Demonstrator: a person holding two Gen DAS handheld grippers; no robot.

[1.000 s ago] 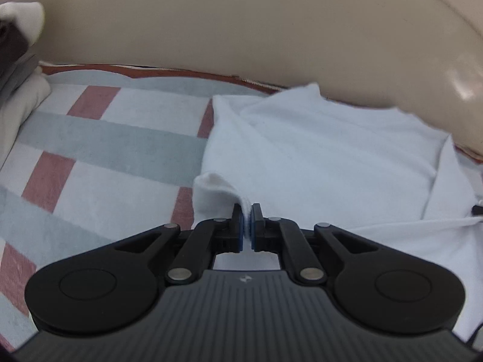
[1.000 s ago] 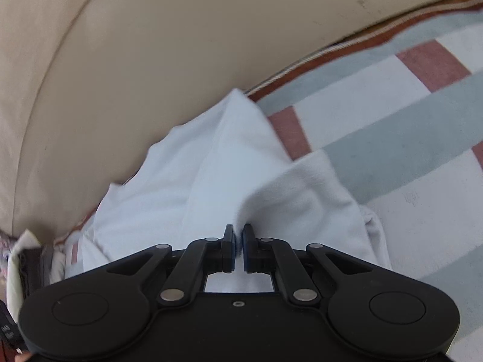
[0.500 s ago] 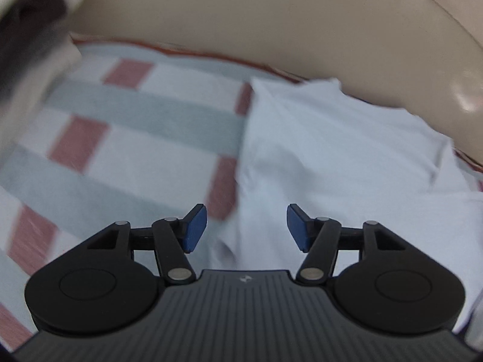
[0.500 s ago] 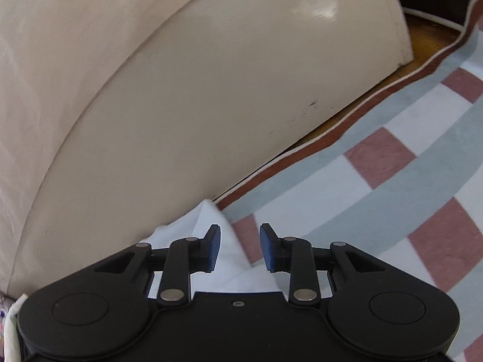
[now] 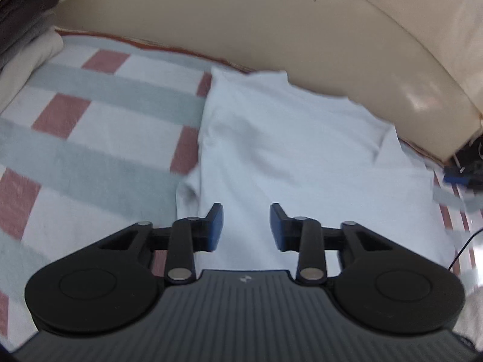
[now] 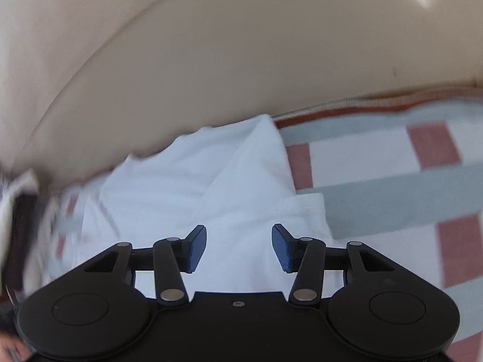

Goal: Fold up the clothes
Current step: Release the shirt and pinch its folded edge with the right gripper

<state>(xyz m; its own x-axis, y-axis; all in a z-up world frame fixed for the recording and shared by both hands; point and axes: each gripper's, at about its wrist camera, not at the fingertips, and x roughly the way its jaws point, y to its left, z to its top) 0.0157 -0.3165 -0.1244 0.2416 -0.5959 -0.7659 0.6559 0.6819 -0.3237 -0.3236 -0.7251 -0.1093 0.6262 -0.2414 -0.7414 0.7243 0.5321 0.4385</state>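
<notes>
On a striped blanket [image 5: 99,138] against a cream sofa back [image 5: 241,21], spread flat: a white shirt [image 5: 289,157], far edge touching the cushion, left side folded in along a straight crease. Near centre, above the cloth: left gripper [image 5: 246,226], blue pads [image 5: 215,223] spread wide, nothing between them. Far left: a stack of clothes [image 5: 27,30], dark layers over pale ones. Far right, blurred: a dark object with a blue part, too smeared to name.

From the right wrist, same shirt [image 6: 193,193], sleeve hem [image 6: 302,208] lying out over a grey stripe of the blanket [image 6: 392,187]. Right gripper [image 6: 238,247] poised over the cloth, pads [image 6: 197,247] apart, gripping nothing. Beyond, the sofa back [image 6: 241,60] again, filling the far half of the view. Left edge streaked by motion blur.
</notes>
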